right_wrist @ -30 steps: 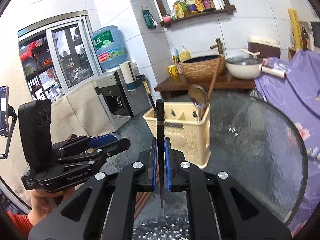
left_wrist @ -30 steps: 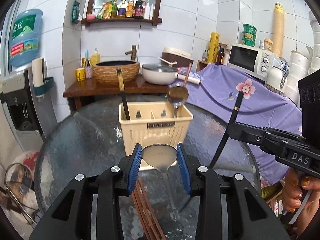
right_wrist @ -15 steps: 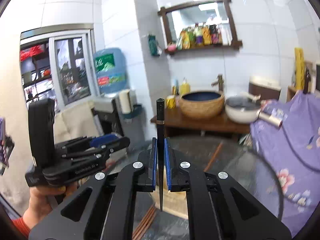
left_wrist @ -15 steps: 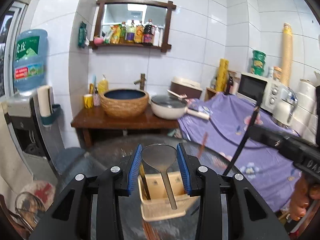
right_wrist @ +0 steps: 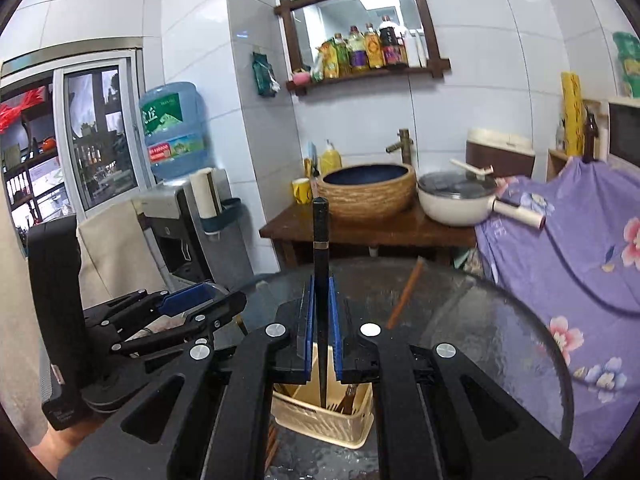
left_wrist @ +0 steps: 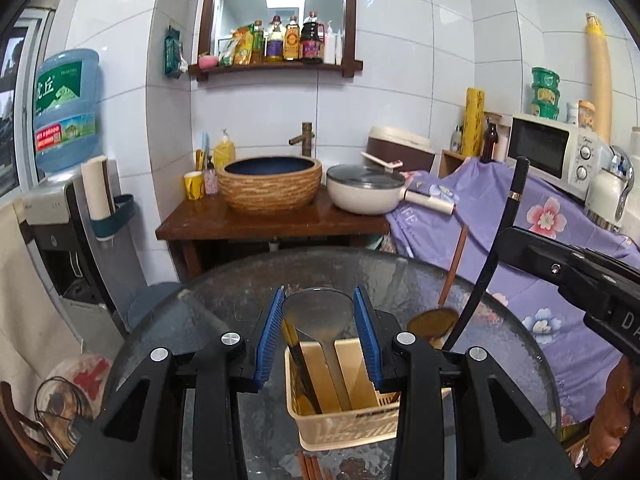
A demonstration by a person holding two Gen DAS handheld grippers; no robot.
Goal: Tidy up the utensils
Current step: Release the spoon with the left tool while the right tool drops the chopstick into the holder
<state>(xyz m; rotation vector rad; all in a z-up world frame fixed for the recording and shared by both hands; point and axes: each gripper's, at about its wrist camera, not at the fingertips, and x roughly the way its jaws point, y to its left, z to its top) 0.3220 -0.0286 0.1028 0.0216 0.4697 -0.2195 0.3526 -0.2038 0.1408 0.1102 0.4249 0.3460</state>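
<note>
The left gripper (left_wrist: 319, 336) clamps the bowl of a steel spoon (left_wrist: 318, 312) between its 2 blue pads (left_wrist: 269, 336), bowl up and handle slanting down toward the cream utensil caddy (left_wrist: 344, 428) on the round glass table (left_wrist: 500, 360). A black-and-gold chopstick (left_wrist: 298, 356) leans in the caddy's left compartment. In front of the caddy, reddish-brown chopsticks (left_wrist: 310, 466) lie on the glass. To the right, a brown ladle (left_wrist: 432, 320) with a wooden handle stands just beside the caddy's far corner; whether it is inside I cannot tell. Further right, the right gripper (right_wrist: 321, 332) is pinched narrow on a single black chopstick (right_wrist: 321, 264), held upright, its tip pointing down over the caddy (right_wrist: 320, 420). At the far right edge of the left wrist view, a hand (left_wrist: 616, 412) holds that gripper's grip.
</note>
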